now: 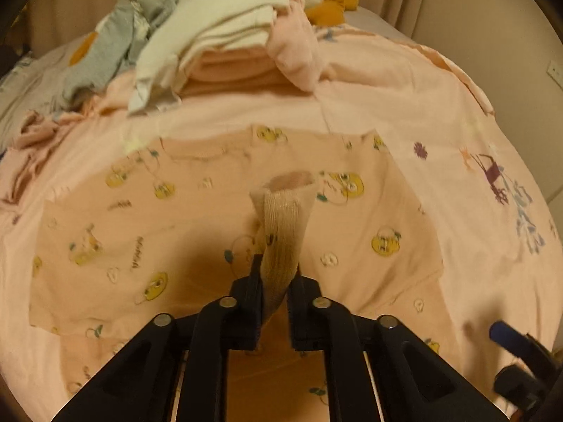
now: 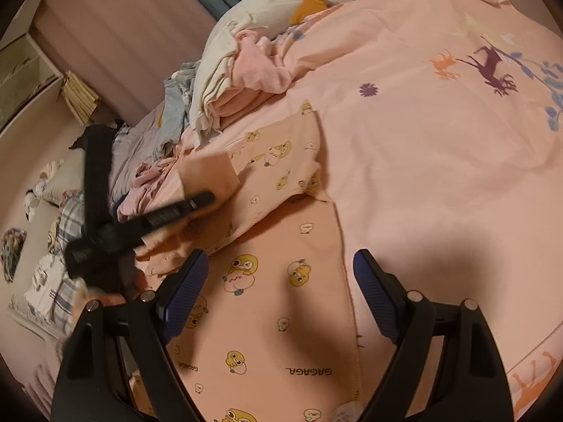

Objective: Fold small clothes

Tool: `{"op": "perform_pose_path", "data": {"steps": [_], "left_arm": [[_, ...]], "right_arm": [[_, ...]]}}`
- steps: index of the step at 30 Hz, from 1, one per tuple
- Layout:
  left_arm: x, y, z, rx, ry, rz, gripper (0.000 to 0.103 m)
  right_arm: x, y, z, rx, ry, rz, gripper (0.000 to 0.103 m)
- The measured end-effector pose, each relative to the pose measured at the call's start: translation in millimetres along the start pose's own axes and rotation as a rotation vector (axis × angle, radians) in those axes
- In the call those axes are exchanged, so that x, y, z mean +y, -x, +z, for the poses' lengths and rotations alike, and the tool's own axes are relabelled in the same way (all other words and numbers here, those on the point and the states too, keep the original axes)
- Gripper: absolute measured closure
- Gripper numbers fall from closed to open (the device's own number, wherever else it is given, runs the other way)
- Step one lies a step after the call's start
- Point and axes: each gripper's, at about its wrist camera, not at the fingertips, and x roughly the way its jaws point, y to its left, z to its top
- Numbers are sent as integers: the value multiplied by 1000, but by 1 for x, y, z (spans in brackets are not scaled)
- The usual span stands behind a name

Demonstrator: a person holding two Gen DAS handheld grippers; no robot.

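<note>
A small peach garment with yellow cartoon prints (image 1: 218, 218) lies on the pink bedspread (image 1: 404, 112). My left gripper (image 1: 278, 277) is shut on its ribbed sleeve cuff (image 1: 285, 218) and holds it lifted above the garment. In the right wrist view the left gripper (image 2: 197, 201) holds the sleeve (image 2: 207, 176) up over the garment (image 2: 274, 281). My right gripper (image 2: 279, 274) is open and empty just above the garment's flat body.
A pile of clothes, cream (image 1: 225, 17), pink (image 1: 295, 52) and grey (image 1: 105, 56), sits at the far side of the bed. Mustard-coloured fabric (image 1: 330, 3) lies behind it. Pillows (image 2: 45, 246) lie at the left in the right wrist view.
</note>
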Motion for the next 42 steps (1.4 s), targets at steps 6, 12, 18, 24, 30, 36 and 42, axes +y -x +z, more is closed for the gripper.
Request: {"op": "perform_pose_path", "data": {"steps": [6,12,18,24,30,36,42], "left_arm": [[2,20,-9,-41,-34,-86,31],[33,44,-20,-82,46,-85,31],[99,68,-47,-105,166,-31,31],[160,82,-78,-108,296,33,31],[198,78,-98,-91,404,54,31],[212,73,-105,-89,441,54,31],[211,69,-102,-87,452,43,31]], "right_arm": [[11,-9,9,3,-40,73,17],[37,-39,18,46,-58,147,17],[61,-79,32,104,-35,183,26],[66,-130,37,190,9,1,56],[76,-135,39,166,82,-92,98],[78,-97,69,7,162,-186,99],[44,-108,65,112,102,-163,94]]}}
